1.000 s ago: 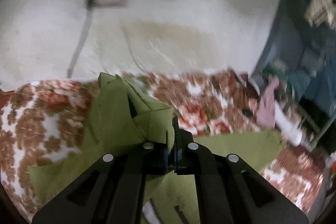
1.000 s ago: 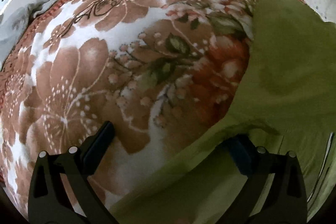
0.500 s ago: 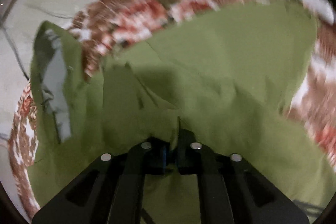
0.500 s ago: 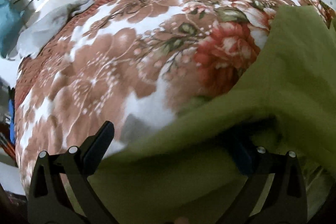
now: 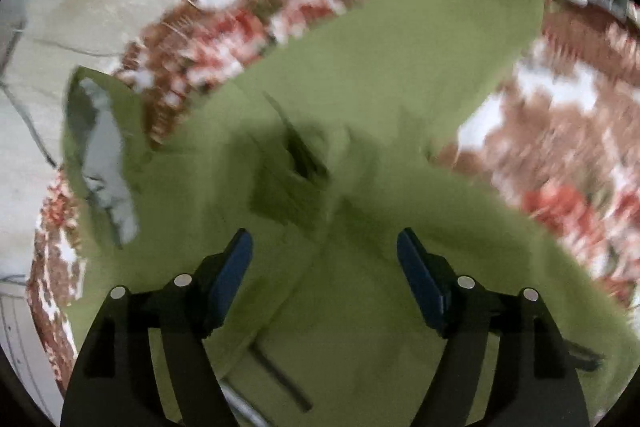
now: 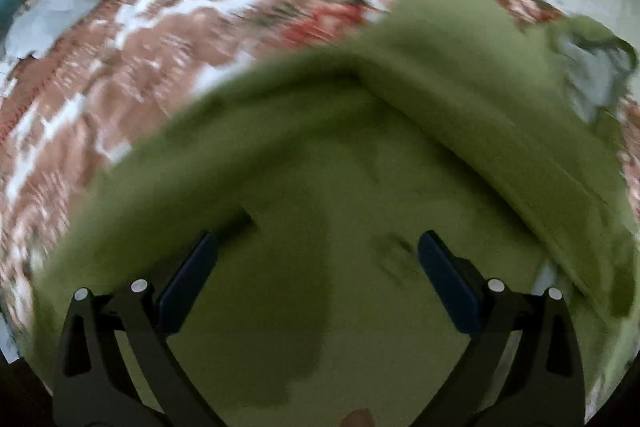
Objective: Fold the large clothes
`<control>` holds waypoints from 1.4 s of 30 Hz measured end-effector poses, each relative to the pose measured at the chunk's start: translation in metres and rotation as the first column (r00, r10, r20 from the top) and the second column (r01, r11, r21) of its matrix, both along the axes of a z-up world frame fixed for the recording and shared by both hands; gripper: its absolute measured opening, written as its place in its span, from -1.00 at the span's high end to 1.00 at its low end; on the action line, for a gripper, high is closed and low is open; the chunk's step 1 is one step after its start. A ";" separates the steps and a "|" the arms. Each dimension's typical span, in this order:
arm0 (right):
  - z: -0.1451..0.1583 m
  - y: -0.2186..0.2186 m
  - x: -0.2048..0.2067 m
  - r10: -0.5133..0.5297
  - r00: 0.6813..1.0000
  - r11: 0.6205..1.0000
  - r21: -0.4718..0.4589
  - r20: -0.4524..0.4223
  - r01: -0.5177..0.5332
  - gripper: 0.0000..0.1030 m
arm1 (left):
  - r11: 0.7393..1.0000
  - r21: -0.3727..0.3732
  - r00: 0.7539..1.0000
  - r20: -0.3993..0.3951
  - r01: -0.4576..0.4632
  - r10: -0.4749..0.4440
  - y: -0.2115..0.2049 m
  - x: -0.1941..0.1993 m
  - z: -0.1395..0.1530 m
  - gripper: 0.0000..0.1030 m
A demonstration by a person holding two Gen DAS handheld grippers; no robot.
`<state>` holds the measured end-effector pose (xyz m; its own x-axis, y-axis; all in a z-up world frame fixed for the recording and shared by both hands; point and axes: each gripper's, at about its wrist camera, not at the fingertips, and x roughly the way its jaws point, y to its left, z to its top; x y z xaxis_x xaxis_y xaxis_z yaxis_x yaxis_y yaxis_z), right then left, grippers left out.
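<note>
Floral blanket [image 5: 560, 99] under green garment [image 5: 400, 75]; left gripper [image 5: 324, 259] and right gripper [image 6: 318, 259] jaws wide apart, empty.

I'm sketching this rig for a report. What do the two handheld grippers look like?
Both look alike. The left gripper and right gripper each have two black, angular plastic fingers with cut-out windows, two round silver fasteners per finger, and a flat blue pad on each inner face. No cables, markings or sleeves show.
</note>
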<state>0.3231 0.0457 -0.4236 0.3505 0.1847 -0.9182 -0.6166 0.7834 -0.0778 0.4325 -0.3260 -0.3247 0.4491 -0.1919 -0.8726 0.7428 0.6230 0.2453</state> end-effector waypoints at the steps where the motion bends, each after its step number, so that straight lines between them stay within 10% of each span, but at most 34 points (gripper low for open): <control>1: 0.003 -0.017 -0.002 -0.015 1.000 1.000 -0.022 0.006 0.015 -0.91 | 1.000 -0.016 1.000 0.004 -0.016 0.016 0.006 0.004 0.016 -0.60; 9: 0.010 -0.191 0.044 -0.355 0.932 0.921 -0.199 -0.072 0.336 -0.91 | 0.956 -0.085 0.959 -0.063 -0.282 0.277 0.158 0.094 0.098 -0.89; 14: 0.003 -0.296 0.114 -0.562 0.821 0.782 -0.260 0.098 0.567 -0.91 | 0.833 -0.145 0.845 -0.144 -0.533 0.516 0.300 0.118 0.009 -0.89; 20: -0.015 -0.409 0.150 -0.765 0.624 0.582 -0.244 0.161 0.776 -0.91 | 0.811 -0.057 0.808 -0.148 -0.582 0.570 0.362 0.101 -0.095 -0.89; 29: -0.026 -0.444 0.133 -0.807 0.589 0.582 -0.114 0.040 0.805 -0.91 | 0.794 0.048 0.785 -0.125 -0.606 0.607 0.385 0.084 -0.133 -0.89; 35: 0.015 -0.470 0.093 -0.812 0.579 0.576 0.058 -0.068 0.815 -0.91 | 0.835 -0.099 0.840 -0.108 -0.541 0.532 0.318 0.044 -0.064 -0.89; 42: 0.025 -0.566 0.042 -0.860 0.475 0.456 0.137 -0.187 0.879 -0.91 | 0.892 -0.220 0.917 -0.044 -0.396 0.396 0.179 -0.005 -0.027 -0.89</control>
<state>0.3652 -0.5199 -0.3989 0.3590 -0.0059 -0.9333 0.3988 0.9051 0.1476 0.4274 -0.1469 -0.3513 0.5296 -0.1842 -0.8280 0.4227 0.9036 0.0694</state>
